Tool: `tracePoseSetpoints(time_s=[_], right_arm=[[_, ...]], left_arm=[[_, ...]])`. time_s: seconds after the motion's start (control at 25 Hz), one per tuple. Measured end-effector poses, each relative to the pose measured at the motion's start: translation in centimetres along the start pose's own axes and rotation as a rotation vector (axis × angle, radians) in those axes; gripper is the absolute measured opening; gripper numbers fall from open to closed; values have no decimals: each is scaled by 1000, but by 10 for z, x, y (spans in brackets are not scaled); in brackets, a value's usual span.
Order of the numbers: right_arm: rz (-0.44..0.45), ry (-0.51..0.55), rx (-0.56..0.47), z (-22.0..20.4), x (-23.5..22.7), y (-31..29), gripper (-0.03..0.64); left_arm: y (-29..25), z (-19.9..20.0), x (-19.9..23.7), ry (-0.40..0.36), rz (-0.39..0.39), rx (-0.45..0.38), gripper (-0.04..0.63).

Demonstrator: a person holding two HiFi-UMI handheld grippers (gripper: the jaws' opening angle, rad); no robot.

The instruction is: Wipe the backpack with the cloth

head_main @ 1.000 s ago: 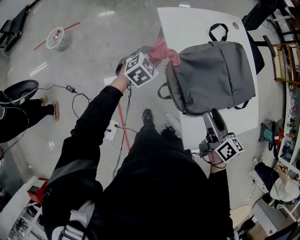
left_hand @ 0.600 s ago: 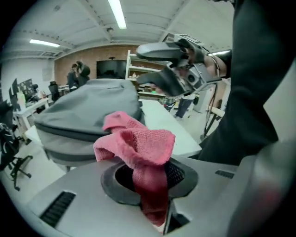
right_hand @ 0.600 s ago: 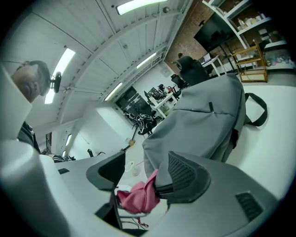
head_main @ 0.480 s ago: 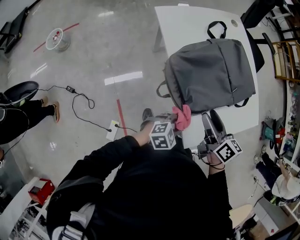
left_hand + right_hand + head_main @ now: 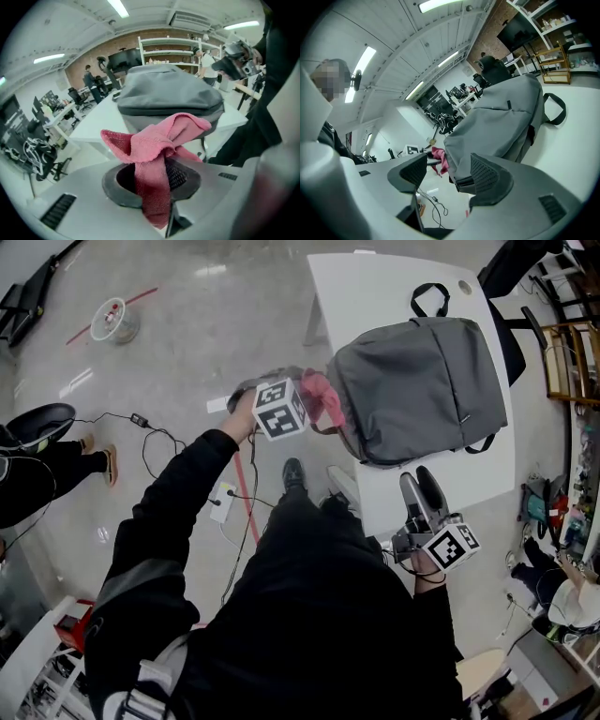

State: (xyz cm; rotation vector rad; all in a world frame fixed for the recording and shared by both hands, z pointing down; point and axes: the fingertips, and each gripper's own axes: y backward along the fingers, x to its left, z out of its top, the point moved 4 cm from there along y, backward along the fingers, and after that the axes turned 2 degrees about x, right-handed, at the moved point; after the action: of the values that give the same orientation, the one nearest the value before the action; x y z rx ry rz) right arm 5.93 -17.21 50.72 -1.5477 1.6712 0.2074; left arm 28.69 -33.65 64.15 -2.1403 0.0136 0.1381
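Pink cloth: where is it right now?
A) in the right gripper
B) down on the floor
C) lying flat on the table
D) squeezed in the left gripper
D: the left gripper's jaws pinch the pink cloth, while the right gripper's jaws stand open, holding nothing.

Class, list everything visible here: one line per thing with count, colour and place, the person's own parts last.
backpack: one, grey, lying on the table
table: one, white, upper right of head view
cloth: one, pink, in the left gripper, beside the backpack
spool: one, pale, floor, upper left
cable: one, black, floor, left
left gripper: one, grey, shut on the cloth
right gripper: one, grey, open, empty, over the table's near end
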Motion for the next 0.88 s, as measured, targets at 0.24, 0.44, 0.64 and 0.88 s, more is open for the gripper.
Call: tracePoseSetpoints(time_s=[0.24, 0.44, 0.64, 0.88], right_arm=[[-20, -6, -26, 2, -5, 12, 301], [-23, -46, -57, -3, -14, 18, 301], [8, -83, -51, -14, -32, 16, 301], [67, -101, -31, -10, -48, 21, 300]], left_arm=[[3, 25, 67, 153, 109, -35, 101], [1, 20, -13, 64, 51, -8, 101], [13, 24, -126, 69, -119, -29, 101], [7, 79, -238, -31, -310, -29, 101]])
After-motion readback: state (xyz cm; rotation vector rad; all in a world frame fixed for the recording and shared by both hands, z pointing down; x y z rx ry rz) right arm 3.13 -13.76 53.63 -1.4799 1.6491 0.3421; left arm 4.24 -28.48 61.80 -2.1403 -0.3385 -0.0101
